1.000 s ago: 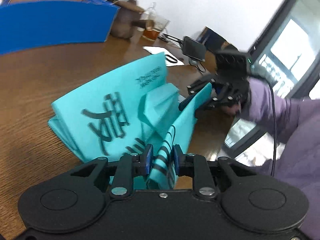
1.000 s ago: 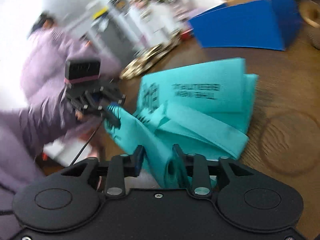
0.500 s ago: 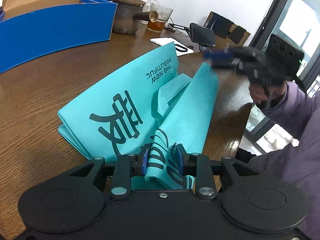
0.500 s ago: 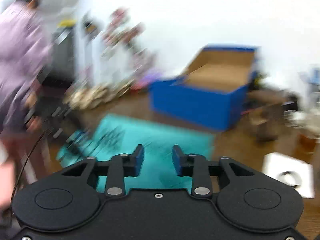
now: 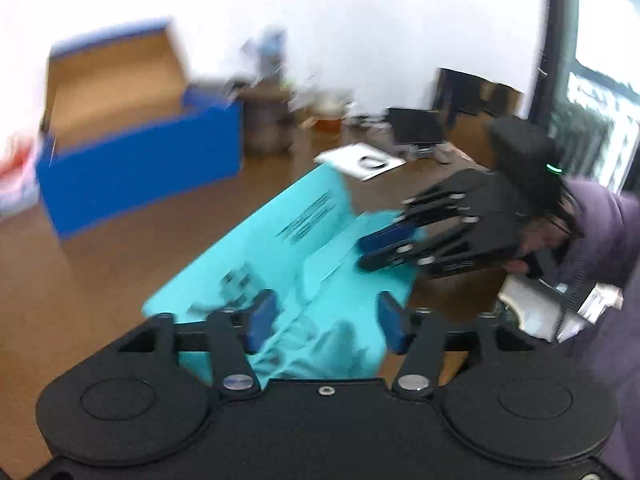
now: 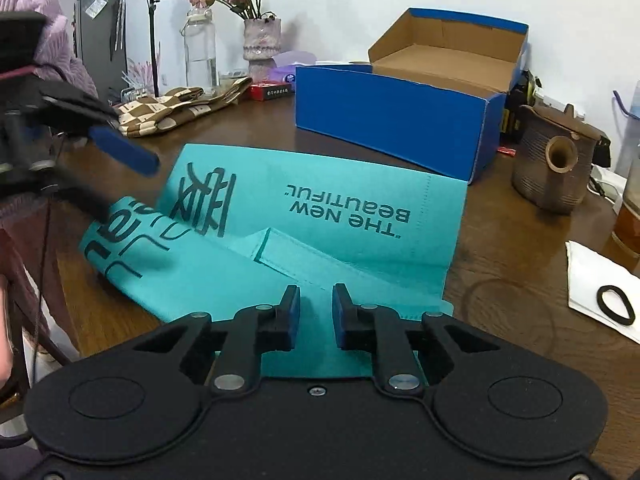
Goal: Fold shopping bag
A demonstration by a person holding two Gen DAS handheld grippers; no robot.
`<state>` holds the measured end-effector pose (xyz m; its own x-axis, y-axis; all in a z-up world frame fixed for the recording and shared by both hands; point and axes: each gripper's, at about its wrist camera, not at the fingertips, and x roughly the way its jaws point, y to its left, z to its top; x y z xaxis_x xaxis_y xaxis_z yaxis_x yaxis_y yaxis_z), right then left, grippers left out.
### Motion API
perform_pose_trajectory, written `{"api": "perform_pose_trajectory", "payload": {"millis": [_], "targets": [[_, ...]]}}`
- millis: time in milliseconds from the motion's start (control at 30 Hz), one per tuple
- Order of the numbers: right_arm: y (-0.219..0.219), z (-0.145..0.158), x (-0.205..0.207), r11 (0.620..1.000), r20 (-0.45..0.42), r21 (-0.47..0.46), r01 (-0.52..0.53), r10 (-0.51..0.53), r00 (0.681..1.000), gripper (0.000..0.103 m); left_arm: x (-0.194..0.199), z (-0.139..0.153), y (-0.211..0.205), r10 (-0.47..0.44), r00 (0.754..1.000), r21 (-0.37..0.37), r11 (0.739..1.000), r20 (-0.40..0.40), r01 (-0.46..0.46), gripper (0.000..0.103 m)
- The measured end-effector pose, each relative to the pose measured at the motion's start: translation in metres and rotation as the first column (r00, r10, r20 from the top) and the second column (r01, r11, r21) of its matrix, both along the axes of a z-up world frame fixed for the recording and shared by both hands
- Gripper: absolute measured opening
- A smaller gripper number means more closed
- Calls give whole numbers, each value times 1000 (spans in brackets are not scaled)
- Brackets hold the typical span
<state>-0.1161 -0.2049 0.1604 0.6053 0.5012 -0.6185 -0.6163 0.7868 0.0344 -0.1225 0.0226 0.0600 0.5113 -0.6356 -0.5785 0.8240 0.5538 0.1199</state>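
Change since earlier frames: both hand-held grippers had cloth pinched a second ago; both have since let go and the bag now lies flat.
Room: white wall at 12 o'clock in both views; window frame at 2 o'clock in the left wrist view; left view is motion-blurred.
Tabletop (image 6: 516, 280): dark brown wood grain, carries everything listed.
Shopping bag (image 6: 320, 216): teal cloth, centre of the tabletop, partly folded; near flap laid over the printed panel, a strap lying along the fold. Judged mid-task, further folds remaining.
Blue box (image 6: 396, 116): open cardboard lid, at 1 o'clock beyond the bag, its near corner just beside or touching the bag's far edge; cannot tell which.
Left hand-held gripper (image 5: 324, 322): jaws wide apart over the bag's near end, gripping nothing; probably released so the fold settles.
Right hand-held gripper (image 6: 316, 316): jaws narrowly parted, nothing between them, poised above the bag's near edge; likely placed to press or re-grip the fold.
Clay teapot (image 6: 556, 160): at 2 o'clock, apart from the bag.
White paper (image 6: 592, 280): at 3 o'clock, a black hair tie (image 6: 616, 304) on it.
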Motion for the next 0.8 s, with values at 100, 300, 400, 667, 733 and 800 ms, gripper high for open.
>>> {"api": "perform_pose_trajectory", "payload": {"millis": [100,300,400,667,733,800], "targets": [[6,0,-10,1000,-3,-9,-7,7,1000,19,-27,-17,-25,-104,993,127,987,55,96,71],[19,0,-29,999,-9,-28,-21,21,1000,19,-52,-35,-42,-121,985,235,968,120,91,74],[24,0,-39,999,-12,-36,-28,27,1000,19,-68,-43,-48,-146,974,340,937,176,79,75],[28,3,-62,999,-13,-39,-15,15,1000,19,-95,-67,-56,-193,948,492,870,252,47,45],[28,5,-62,998,-7,-49,-40,40,999,19,-89,-60,-53,-186,956,484,873,228,54,37],[28,6,-64,995,7,-66,-80,81,997,19,-78,-55,-48,-188,967,460,883,171,91,37]]}}
